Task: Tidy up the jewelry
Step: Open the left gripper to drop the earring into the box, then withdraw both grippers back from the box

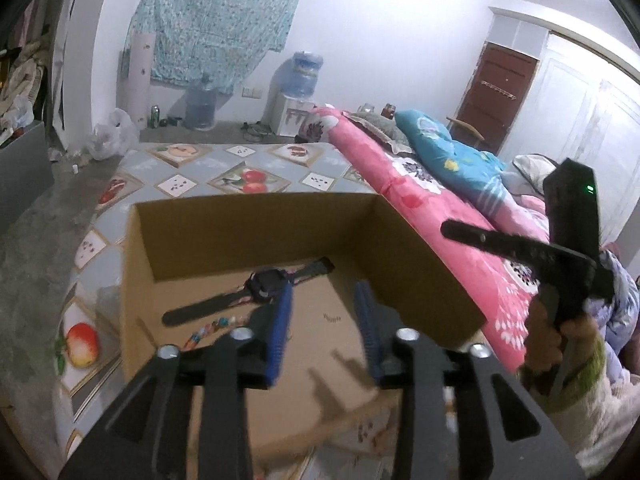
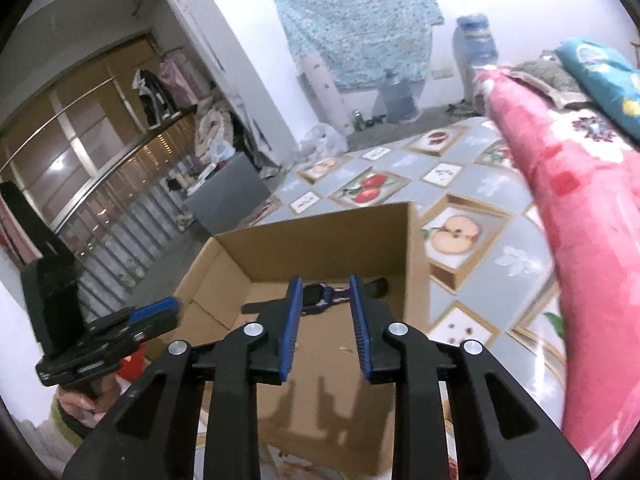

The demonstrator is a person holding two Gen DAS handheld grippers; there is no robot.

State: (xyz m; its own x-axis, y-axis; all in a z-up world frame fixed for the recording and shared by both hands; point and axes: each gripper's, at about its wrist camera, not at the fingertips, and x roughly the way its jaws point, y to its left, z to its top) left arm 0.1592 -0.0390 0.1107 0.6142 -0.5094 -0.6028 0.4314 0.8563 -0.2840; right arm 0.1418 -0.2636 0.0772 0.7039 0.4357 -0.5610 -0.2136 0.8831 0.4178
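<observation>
While poised over the cardboard box on the desk: left claw and right claw both spread, pinching nothing; watch and beaded bracelet inside at far left. Risk: nudging the light box, shifting both.

The left gripper's fingers hide part of the beaded bracelet, itself blurred.
</observation>
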